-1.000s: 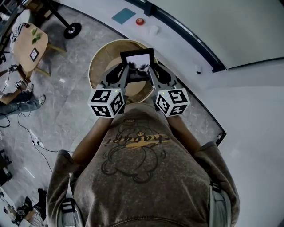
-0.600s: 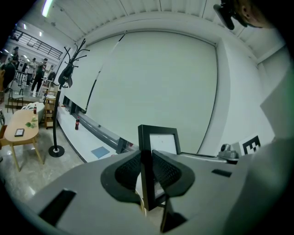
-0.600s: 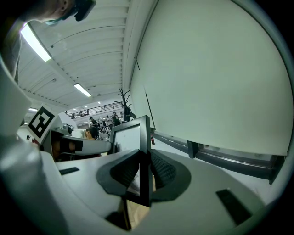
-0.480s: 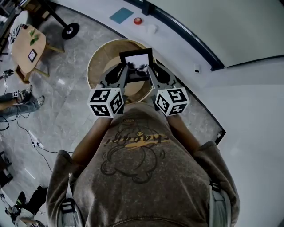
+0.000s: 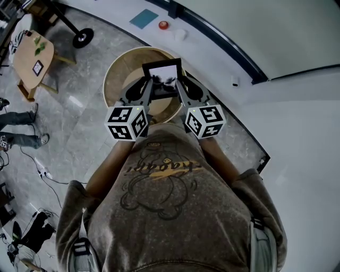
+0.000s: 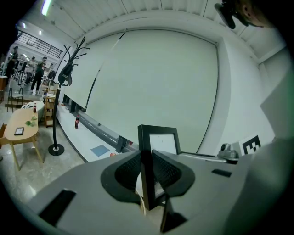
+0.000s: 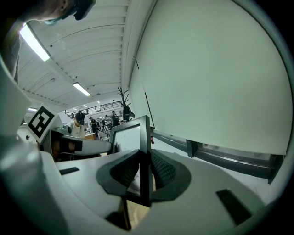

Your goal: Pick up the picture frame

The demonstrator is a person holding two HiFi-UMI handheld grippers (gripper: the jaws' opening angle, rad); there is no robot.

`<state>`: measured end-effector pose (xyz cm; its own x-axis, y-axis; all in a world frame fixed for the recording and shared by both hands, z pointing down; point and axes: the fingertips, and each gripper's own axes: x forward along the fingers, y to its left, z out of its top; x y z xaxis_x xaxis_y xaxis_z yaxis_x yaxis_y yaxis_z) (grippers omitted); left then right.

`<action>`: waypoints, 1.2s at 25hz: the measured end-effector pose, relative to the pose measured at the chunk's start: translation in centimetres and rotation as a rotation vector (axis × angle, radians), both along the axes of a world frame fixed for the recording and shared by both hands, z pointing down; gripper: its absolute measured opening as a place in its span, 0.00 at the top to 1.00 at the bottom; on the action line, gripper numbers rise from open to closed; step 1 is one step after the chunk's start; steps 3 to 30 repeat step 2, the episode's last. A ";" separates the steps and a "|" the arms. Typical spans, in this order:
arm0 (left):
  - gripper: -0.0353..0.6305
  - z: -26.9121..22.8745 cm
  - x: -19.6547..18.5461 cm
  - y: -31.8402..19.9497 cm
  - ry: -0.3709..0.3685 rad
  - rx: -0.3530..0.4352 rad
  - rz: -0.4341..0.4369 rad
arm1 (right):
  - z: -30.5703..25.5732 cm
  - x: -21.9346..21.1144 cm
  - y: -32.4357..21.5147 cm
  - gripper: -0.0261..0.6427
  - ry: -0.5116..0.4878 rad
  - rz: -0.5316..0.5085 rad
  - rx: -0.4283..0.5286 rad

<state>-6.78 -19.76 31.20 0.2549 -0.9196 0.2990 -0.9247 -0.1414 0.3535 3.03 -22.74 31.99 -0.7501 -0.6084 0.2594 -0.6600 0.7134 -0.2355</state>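
My left claw is clamped on the left bar of the picture frame and my right claw on its right bar, pads pressing on both sides. Frame upright between them, over the round wooden tabletop; can't tell if its base touches

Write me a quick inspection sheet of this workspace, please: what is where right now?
Surface: round wooden table, below the grippers.
Job's things: black picture frame, upright, gripped at both side edges.
Clutter: blue square and red object on the white ledge beyond.
Grippers: left hand-held gripper shut on the frame's left edge; right hand-held gripper shut on its right edge.
Cables: loose cables on the floor, at left.
Surroundings: small side table, coat stand base.
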 end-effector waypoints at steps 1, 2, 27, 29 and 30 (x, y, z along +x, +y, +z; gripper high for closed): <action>0.82 0.0 0.0 0.0 0.000 -0.001 0.001 | 0.0 0.0 0.0 0.83 0.001 0.001 0.000; 0.82 0.0 0.1 0.0 -0.001 -0.001 0.001 | 0.0 0.1 0.0 0.83 0.001 0.002 0.000; 0.82 0.0 0.1 0.0 -0.001 -0.001 0.001 | 0.0 0.1 0.0 0.83 0.001 0.002 0.000; 0.82 0.0 0.1 0.0 -0.001 -0.001 0.001 | 0.0 0.1 0.0 0.83 0.001 0.002 0.000; 0.82 0.0 0.1 0.0 -0.001 -0.001 0.001 | 0.0 0.1 0.0 0.83 0.001 0.002 0.000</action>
